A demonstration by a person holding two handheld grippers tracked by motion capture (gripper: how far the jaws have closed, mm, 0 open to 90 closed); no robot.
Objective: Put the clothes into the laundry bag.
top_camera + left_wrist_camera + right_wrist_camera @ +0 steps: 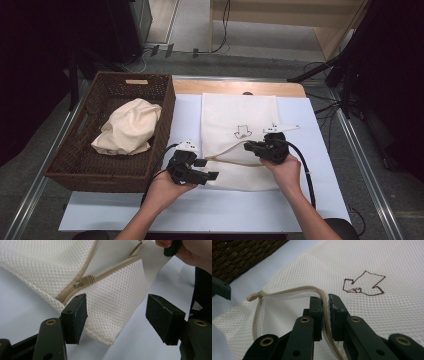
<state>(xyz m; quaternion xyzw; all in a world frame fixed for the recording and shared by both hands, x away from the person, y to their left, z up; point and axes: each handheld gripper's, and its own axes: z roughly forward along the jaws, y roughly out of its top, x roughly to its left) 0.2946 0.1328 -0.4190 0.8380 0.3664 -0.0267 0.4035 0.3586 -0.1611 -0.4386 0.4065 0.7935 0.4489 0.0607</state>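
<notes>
Left gripper (116, 320): black jaws stand apart, nothing pressed between them. Cream mesh bag (117, 300) lies on the pale desk (22, 312), its near corner between the jaws. Tan zipper pull (86, 281) sits just above the left jaw. A hand (190, 251) at top right lifts the mesh edge.

White table top (310, 200), grey floor (250, 62), wooden furniture (330, 25), dark surroundings, floor cables (320, 65)
</notes>
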